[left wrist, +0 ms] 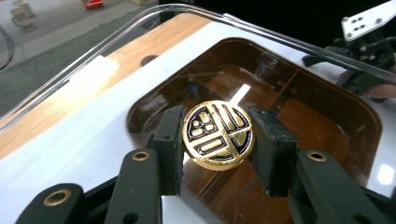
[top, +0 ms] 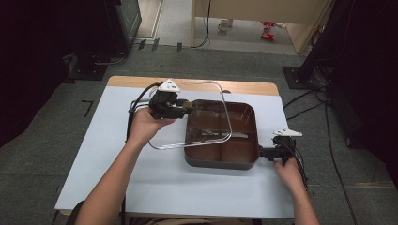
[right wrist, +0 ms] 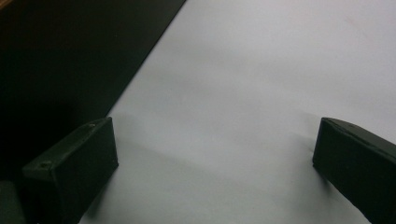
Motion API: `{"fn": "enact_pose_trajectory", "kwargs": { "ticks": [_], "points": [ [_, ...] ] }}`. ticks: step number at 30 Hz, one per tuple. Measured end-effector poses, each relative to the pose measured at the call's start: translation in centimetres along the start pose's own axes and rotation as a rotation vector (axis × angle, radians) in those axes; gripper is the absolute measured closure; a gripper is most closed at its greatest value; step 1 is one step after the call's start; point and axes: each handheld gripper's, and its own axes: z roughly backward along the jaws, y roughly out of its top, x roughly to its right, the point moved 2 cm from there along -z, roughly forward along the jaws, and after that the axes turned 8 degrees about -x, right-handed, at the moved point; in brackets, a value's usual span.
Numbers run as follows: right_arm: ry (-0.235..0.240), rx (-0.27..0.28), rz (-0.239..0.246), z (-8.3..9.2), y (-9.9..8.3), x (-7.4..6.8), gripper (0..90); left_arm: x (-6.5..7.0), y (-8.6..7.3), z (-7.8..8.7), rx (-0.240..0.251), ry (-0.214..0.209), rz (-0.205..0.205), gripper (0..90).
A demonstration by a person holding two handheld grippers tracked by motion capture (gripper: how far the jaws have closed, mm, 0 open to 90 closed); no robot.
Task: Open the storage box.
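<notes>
A clear plastic lid (top: 165, 133) with a round gold knob (left wrist: 218, 135) hangs tilted over the left part of a brown divided tray (top: 220, 161). My left gripper (left wrist: 217, 140) is shut on the knob, one pad on each side. In the high view the left gripper (top: 182, 108) sits over the tray's left rim. Seen through the lid is the tray's brown floor (left wrist: 308, 116). My right gripper (top: 263, 153) rests low on the white table by the tray's right wall. In its own view the right gripper (right wrist: 217, 144) stands open with only bare table between the jaws.
The white table top (top: 141, 183) has room in front of and to the left of the tray. A wooden strip (top: 244, 86) runs along the far edge. Cables (top: 319, 101) and dark stands lie on the floor beyond and to the right.
</notes>
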Motion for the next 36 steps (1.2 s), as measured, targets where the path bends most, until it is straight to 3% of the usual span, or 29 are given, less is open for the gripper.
{"fn": "enact_pose_trajectory", "kwargs": {
  "ticks": [7, 18, 28, 36],
  "points": [
    [0.001, 0.000, -0.001, 0.0, 0.0, 0.0, 0.0, -1.2, -1.8, 1.5, -0.020, 0.049, 0.027, 58.9],
    [0.001, -0.001, -0.001, 0.0, 0.0, 0.0, 0.0, -3.5, -3.8, 3.5, -0.011, 0.110, 0.086, 58.8],
    [0.001, -0.001, 0.002, 0.0, 0.0, 0.0, 0.0, -7.3, -6.8, 4.5, -0.015, 0.193, 0.177, 58.8],
    [0.001, -0.001, 0.000, 0.0, 0.0, 0.0, 0.0, -11.0, -10.4, 3.4, -0.047, 0.241, 0.272, 58.8]
  ]
}}
